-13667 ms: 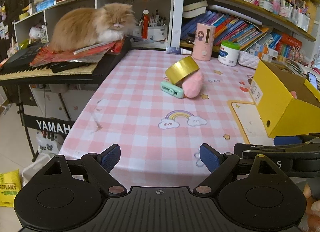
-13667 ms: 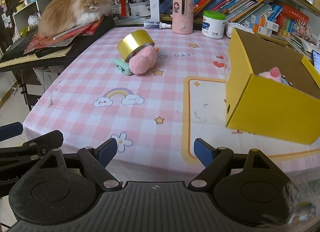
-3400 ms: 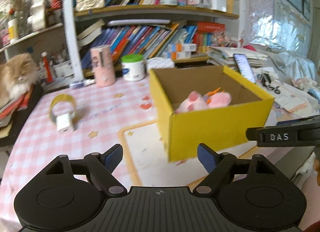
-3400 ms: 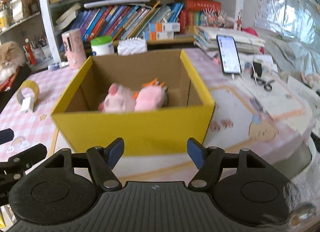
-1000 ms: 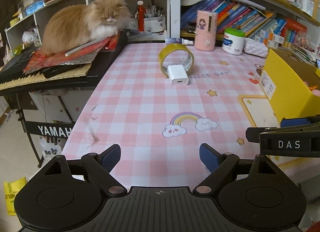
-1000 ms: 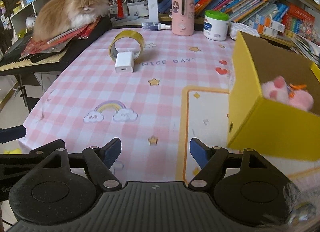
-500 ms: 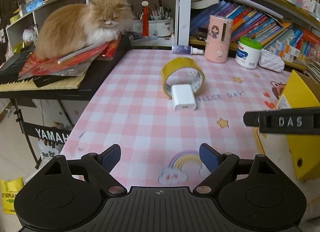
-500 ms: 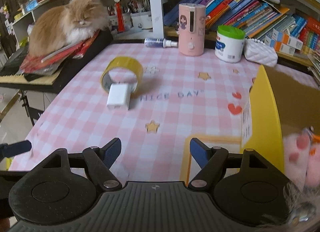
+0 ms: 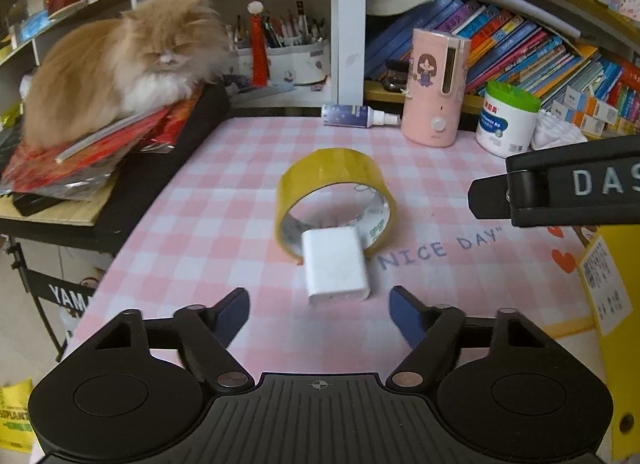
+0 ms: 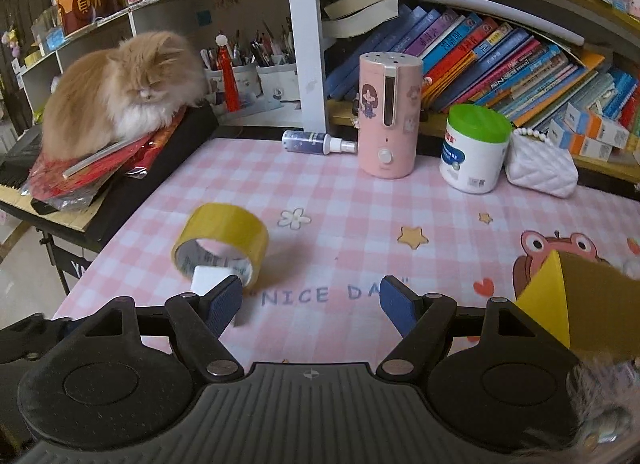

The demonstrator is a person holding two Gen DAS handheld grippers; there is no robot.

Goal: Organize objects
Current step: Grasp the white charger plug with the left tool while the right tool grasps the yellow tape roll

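Observation:
A white charger block (image 9: 335, 265) lies on the pink checked tablecloth, leaning against a yellow tape roll (image 9: 335, 180) that stands on its edge. My left gripper (image 9: 320, 314) is just short of the charger, its jaws closing, with nothing between the pads. In the right wrist view the tape roll (image 10: 224, 238) and the charger (image 10: 208, 277) sit at lower left, partly behind my left-hand fingertip (image 10: 224, 304). My right gripper (image 10: 312, 310) hangs open over the "NICE DAY" print, holding nothing. A corner of the yellow box (image 10: 576, 304) shows at the right.
A fluffy orange cat (image 9: 120, 68) lies on red papers atop a keyboard left of the table. A spray bottle (image 9: 356, 115), pink dispenser (image 9: 434, 88), green-lidded jar (image 9: 506, 120) and white purse (image 10: 540, 166) line the back edge below bookshelves. The right gripper's arm (image 9: 560, 188) crosses at right.
Both grippers have moved forward over the table toward the tape roll and charger, which now look much nearer. The left jaws have narrowed. The yellow box has slid to the frames' right edge.

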